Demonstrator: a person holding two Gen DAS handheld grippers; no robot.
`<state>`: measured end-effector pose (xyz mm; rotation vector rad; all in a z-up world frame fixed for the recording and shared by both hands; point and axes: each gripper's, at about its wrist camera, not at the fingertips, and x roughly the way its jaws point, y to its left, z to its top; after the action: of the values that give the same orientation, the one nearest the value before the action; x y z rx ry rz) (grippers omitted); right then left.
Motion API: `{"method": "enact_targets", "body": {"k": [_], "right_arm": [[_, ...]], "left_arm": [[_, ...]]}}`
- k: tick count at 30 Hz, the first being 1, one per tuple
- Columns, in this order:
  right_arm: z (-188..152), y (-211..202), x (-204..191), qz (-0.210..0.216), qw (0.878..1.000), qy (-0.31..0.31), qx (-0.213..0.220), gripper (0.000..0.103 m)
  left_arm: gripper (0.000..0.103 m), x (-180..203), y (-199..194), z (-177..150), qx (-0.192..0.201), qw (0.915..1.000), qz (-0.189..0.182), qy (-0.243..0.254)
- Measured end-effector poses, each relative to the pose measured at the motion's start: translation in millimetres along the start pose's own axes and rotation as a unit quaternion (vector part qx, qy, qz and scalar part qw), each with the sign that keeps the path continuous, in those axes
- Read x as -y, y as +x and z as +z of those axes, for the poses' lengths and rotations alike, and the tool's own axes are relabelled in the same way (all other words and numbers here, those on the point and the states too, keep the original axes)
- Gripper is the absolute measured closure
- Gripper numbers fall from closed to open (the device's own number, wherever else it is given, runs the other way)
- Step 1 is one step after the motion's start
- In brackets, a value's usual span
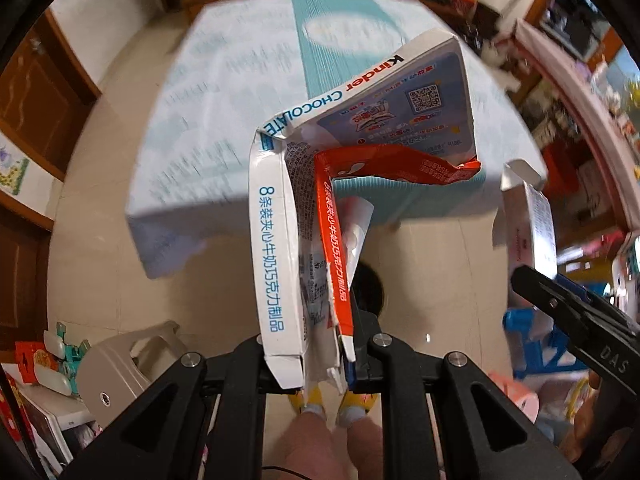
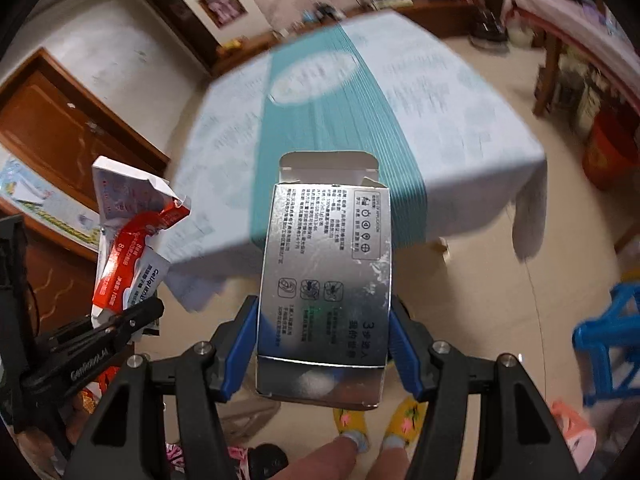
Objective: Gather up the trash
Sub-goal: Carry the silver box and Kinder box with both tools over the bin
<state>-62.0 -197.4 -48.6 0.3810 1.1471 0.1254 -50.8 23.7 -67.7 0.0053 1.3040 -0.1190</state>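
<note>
In the left wrist view, my left gripper (image 1: pixel 316 340) is shut on a flattened white Kinder chocolate box (image 1: pixel 276 248), with a red wrapper (image 1: pixel 336 240) pinched alongside it. Both hang in the air in front of the table's near edge. In the right wrist view, my right gripper (image 2: pixel 324 320) holds an open-ended silver carton (image 2: pixel 324 272) between its blue pads (image 2: pixel 244 344), jaws wide on the carton's sides. That view also shows the left gripper (image 2: pixel 132 316) with its bundle of wrappers (image 2: pixel 128 216) at the left. The left view shows the right gripper (image 1: pixel 560 304) and the silver carton (image 1: pixel 528 220) at the right.
A table with a white and teal cloth (image 2: pixel 460 120) lies ahead, its top blurred. A dark round object (image 1: pixel 370 288) sits on the tiled floor below the held box. A blue stool (image 2: pixel 608 332) stands at the right, a grey stool (image 1: pixel 120 360) at the left. A person's yellow slippers (image 2: pixel 376 420) are below.
</note>
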Motion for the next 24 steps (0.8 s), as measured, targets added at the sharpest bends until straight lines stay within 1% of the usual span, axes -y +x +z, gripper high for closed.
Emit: {"method": "enact_targets", "body": {"k": [2,4,8,12,16,20,24], "right_arm": [[-10.2,22.3,7.6,-0.011,1.0,0.016,-0.02,0.042],[-20.9,43.3,13.9,-0.019,0.999,0.027,-0.035,0.042],[-41.4,91.0,28.9,-0.039,0.997,0.037,-0.061,0.042],[-57.1,136.1,46.5,-0.049,0.994,0.05,-0.087,0.042],[-68.3,186.0,66.1,-0.054,0.992,0.054,-0.097,0.042],[-78.3,235.3,84.1,-0.054,0.991,0.06,-0.111,0.042],[-88.5,285.4,97.1,-0.05,0.988,0.066,-0.13,0.042]], "left_arm": [[0.09,2.7,31.3,-7.9,-0.026,0.9996,-0.005,0.011],[0.09,6.1,53.3,-12.5,-0.039,0.999,-0.011,0.016],[0.09,14.3,109.8,-21.2,-0.064,0.9973,-0.017,0.031],[0.09,17.9,161.3,-26.4,-0.079,0.9956,-0.024,0.043],[0.09,17.5,213.3,-30.1,-0.085,0.9949,-0.029,0.046],[0.089,19.1,264.6,-32.4,-0.092,0.9944,-0.028,0.044],[0.089,19.8,312.3,-38.0,-0.108,0.9926,-0.041,0.038]]}}
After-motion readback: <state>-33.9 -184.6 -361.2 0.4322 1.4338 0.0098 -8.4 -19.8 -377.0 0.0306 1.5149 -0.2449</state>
